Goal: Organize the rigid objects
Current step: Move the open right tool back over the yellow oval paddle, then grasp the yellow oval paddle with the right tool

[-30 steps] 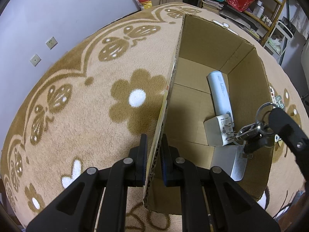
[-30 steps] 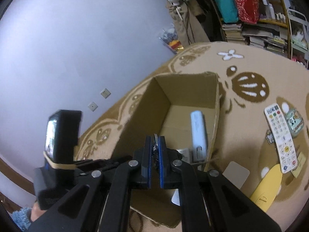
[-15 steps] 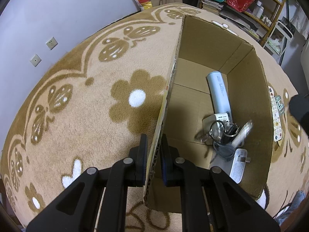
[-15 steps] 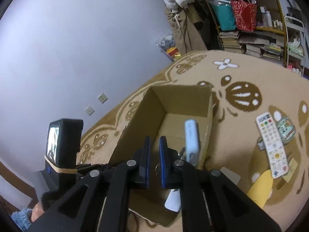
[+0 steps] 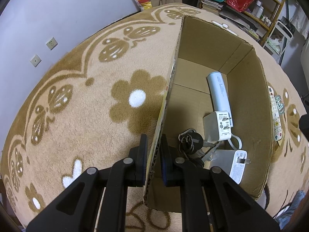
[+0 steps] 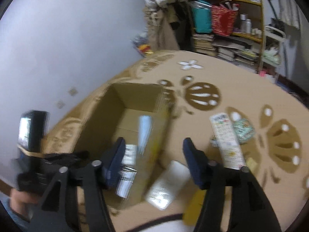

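Observation:
An open cardboard box (image 5: 249,89) stands on the carpet. My left gripper (image 5: 153,154) is shut on the box's left wall near its front corner. Inside lie a bunch of keys (image 5: 190,141), a white-blue cylinder (image 5: 219,92) and two white chargers (image 5: 219,127). My right gripper (image 6: 152,154) is open and empty, above the box's right wall (image 6: 154,135). On the carpet to the right lie a white remote (image 6: 227,141), a round teal item (image 6: 242,131), a white card (image 6: 168,185) and a yellow item (image 6: 193,210).
A patterned beige carpet (image 5: 87,96) covers the floor. A wall with sockets (image 5: 52,43) runs on the left. Cluttered shelves (image 6: 231,29) with bags and books stand at the back right.
My right gripper opened and let the keys go; they fell into the box beside the chargers. It then rose and swung right. The left gripper kept hold of the box wall.

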Action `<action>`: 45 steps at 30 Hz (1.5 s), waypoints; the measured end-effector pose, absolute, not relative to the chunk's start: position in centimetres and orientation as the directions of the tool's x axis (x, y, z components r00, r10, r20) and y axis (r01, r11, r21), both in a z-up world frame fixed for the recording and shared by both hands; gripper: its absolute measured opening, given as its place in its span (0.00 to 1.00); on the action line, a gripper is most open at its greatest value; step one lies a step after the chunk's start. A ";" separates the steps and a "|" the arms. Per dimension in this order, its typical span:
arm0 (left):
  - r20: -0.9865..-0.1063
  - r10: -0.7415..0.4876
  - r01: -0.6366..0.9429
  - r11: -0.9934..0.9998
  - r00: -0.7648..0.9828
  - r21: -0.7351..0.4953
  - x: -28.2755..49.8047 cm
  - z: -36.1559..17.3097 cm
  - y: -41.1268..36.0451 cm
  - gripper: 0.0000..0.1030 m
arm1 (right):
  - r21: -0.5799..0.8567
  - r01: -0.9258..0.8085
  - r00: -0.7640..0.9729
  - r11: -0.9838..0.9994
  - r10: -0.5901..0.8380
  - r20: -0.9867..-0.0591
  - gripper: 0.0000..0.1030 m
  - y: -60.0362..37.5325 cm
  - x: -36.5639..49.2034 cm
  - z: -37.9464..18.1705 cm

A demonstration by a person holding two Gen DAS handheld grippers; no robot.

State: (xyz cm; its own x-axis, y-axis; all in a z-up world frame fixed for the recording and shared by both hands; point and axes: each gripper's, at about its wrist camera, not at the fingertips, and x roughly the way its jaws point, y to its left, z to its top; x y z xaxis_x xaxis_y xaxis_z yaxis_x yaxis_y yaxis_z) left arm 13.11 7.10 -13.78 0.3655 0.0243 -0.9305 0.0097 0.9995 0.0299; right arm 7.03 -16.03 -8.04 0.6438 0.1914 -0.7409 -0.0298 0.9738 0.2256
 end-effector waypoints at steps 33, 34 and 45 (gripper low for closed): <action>-0.930 0.036 0.010 0.999 0.365 0.043 13.2 -13.7 6.9 0.11 | 0.004 0.220 0.311 0.975 -0.066 -0.948 0.84 -20.7 6.7 -21.4; -0.930 0.035 0.010 0.999 0.365 0.041 13.2 -13.7 6.9 0.11 | -0.021 0.213 0.311 0.977 -0.088 -0.946 0.84 -20.3 6.7 -21.6; -0.930 0.033 0.012 0.999 0.366 0.040 13.2 -13.7 7.0 0.11 | -0.068 0.288 0.260 0.955 -0.147 -0.954 0.80 -19.3 5.9 -21.7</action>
